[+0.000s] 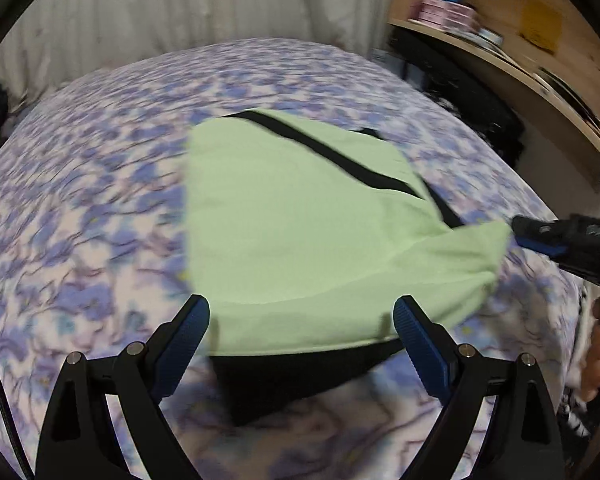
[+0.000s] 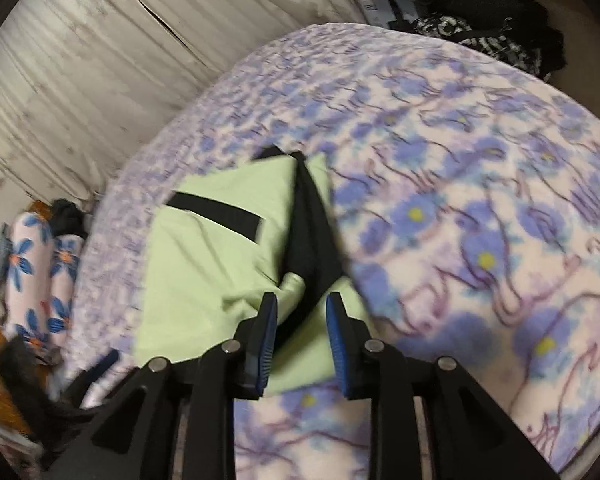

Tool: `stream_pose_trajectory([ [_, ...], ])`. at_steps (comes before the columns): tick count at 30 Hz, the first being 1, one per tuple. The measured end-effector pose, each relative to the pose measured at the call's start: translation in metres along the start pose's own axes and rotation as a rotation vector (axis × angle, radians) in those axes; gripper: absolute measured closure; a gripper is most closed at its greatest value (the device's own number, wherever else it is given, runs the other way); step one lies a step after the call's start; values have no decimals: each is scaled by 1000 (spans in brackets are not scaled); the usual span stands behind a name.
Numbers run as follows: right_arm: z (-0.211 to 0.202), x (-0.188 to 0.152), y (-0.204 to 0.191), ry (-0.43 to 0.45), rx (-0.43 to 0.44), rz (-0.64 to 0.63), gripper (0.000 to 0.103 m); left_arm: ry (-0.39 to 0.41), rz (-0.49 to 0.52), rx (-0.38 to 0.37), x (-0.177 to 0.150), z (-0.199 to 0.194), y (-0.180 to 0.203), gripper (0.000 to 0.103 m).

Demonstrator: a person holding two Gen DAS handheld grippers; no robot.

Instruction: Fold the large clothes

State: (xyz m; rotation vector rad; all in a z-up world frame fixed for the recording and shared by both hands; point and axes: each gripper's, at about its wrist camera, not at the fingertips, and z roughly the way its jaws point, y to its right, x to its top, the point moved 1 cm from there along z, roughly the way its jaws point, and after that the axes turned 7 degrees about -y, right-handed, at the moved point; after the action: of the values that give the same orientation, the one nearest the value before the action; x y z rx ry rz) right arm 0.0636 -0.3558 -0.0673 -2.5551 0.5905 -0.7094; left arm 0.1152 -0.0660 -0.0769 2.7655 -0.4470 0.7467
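A light green garment with black trim [image 1: 300, 220] lies partly folded on the floral bedspread [image 1: 80, 200]. My left gripper [image 1: 302, 312] is open, its fingers on either side of the garment's near edge, above it. In the left wrist view the right gripper [image 1: 540, 236] comes in from the right at the garment's right corner. In the right wrist view the right gripper [image 2: 302, 308] has its jaws partly apart around a bunched green and black fold of the garment [image 2: 204, 264]. I cannot tell if it grips the cloth.
A wooden shelf [image 1: 500, 56] with boxes stands at the right of the bed. Dark clothes [image 2: 480, 32] are piled at the bed's far right. A pale curtain [image 2: 80, 60] hangs behind. A floral pillow [image 2: 40, 272] lies off the left side.
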Motion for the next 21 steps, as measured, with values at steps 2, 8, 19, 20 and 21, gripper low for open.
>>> stream_pose_trajectory([
  [2, 1, 10, -5, -21, 51, 6, 68, -2, -47, -5, 2, 1, -14, 11],
  [8, 34, 27, -16, -169, 106, 11, 65, -65, -147, -37, 2, 22, -43, 11],
  [19, 97, 12, 0, -423, 129, 81, 65, -120, -166, -73, -22, 53, -46, 11],
  [20, 100, 10, 0, -440, 148, 90, 63, -120, -175, -79, -23, 54, -47, 11],
  [21, 103, 10, 0, -446, 160, 100, 63, -120, -183, -88, -24, 55, -48, 11],
])
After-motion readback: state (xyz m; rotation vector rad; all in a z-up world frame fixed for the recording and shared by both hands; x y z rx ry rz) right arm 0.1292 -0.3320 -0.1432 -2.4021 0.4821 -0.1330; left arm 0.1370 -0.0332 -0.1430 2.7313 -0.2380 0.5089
